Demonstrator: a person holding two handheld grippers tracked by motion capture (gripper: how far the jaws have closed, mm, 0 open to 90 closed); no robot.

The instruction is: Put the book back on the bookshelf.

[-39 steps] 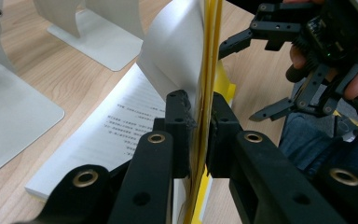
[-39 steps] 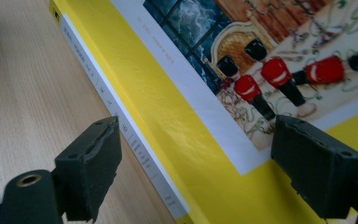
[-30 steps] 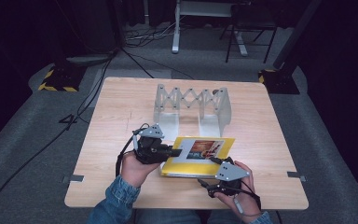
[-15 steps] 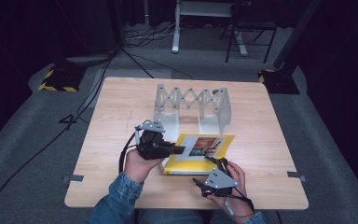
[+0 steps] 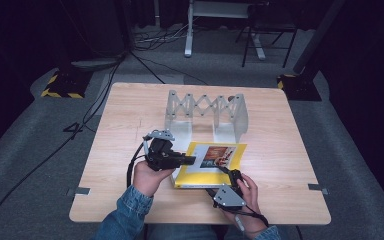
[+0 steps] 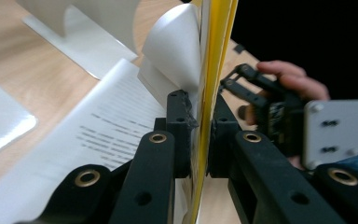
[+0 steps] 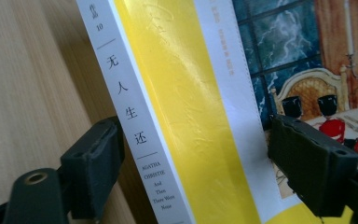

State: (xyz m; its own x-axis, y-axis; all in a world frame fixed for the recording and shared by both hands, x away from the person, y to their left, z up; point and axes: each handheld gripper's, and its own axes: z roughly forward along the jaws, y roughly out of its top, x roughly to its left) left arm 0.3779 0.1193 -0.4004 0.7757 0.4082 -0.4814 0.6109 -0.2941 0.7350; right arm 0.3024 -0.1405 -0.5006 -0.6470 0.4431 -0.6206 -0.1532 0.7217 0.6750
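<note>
The left gripper view shows the left gripper (image 6: 200, 135) clamped on the yellow book's (image 5: 207, 165) cover, pages curling beneath. At the book's five o'clock, the right gripper (image 7: 196, 172) straddles its spine (image 7: 135, 135), jaws wide.

Glossy paper book cover (image 7: 200, 116); matt wood-grain table (image 5: 130, 130); white smooth rack (image 5: 206, 112).

Room, dark. Floor: grey carpet (image 5: 25, 165). Light wood counter (image 5: 290, 165) at centre. Beyond it, white desk frame (image 5: 190, 30), black cables (image 5: 150, 42) on floor, yellow-and-black striped bases (image 5: 60, 85) at both far corners.
</note>
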